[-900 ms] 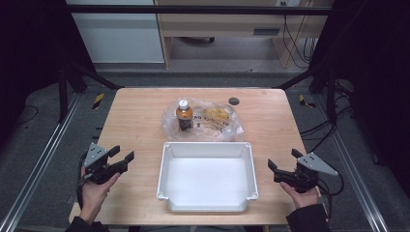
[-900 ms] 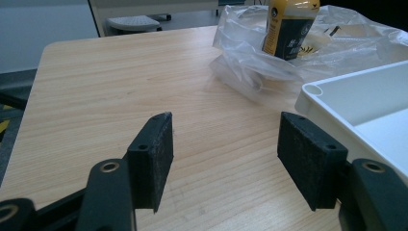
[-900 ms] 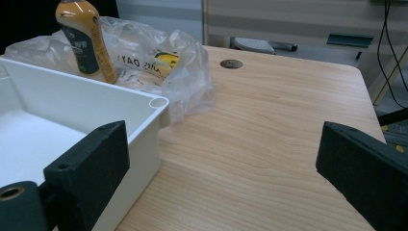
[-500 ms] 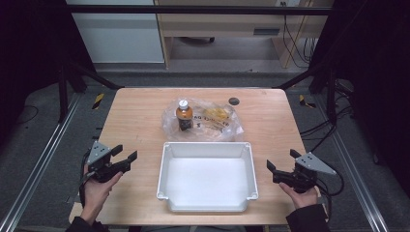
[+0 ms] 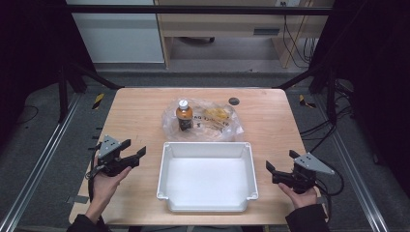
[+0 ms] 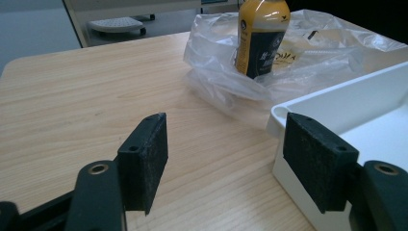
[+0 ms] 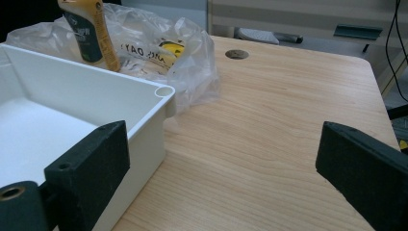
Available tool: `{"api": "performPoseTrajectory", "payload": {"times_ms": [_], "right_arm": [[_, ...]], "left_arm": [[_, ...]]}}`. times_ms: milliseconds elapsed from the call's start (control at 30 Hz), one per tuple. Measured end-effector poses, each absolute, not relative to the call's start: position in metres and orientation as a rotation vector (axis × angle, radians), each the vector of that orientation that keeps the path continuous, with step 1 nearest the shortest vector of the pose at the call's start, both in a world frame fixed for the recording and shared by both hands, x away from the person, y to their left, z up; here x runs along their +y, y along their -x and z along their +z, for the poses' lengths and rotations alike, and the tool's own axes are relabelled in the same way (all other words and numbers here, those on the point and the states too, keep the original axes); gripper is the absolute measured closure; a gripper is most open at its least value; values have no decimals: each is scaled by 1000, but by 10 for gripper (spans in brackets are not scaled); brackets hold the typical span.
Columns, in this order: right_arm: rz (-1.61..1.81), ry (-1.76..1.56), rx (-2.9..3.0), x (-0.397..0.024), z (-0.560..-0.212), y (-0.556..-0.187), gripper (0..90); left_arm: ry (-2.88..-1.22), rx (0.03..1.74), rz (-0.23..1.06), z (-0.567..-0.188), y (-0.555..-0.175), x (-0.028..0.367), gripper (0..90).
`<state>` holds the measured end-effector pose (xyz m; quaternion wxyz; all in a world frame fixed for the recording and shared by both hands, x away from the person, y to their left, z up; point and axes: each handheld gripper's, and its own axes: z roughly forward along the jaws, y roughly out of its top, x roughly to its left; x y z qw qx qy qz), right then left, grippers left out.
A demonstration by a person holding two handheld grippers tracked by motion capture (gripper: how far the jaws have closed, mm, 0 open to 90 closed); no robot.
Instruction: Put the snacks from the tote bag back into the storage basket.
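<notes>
A white plastic tray sits at the table's near middle, with nothing in it. Behind it lies a crumpled clear plastic bag with yellow print, and a small bottle of amber drink with a white cap stands upright in it. My left gripper is open, held left of the tray's far left corner. My right gripper is open too, right of the tray. In the left gripper view my left gripper faces the bottle, with the tray at the right. My right gripper straddles the tray's corner.
The light wooden table has a dark round cable hole behind the bag. Metal rails run along both sides of the table on the floor, and a desk and cabinet stand beyond the far edge.
My left gripper has crept a little to the right, toward the tray. The right gripper has barely shifted inward. Both stay open.
</notes>
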<state>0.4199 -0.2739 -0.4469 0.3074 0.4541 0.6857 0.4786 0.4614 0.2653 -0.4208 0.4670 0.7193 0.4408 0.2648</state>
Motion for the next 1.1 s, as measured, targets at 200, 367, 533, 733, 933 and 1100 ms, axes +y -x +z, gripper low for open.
{"api": "performPoseTrajectory", "payload": {"times_ms": [200,367,533,733,933,1100], "right_arm": [[1268,-1202,1812,-275,-447,-420,51],[1269,-1201,1813,-274,-446,-420,51],[1277,-1209,1809,-274,-446,-420,51],[1274,-1210,1810,-274,-446,-420,51],[1266,-1217,1819,-274,-446,-420,51],[1267,-1215,1820,-274,-446,-420,51]], "left_arm": [[-1746,1064,650,-411,-469,256,320],[-1728,1050,644,-403,-473,250,319],[-1729,1038,645,-398,-478,244,318],[-1730,1030,641,-393,-484,239,318],[-1737,1016,648,-391,-489,231,318],[-1742,1006,647,-390,-493,226,318]]}}
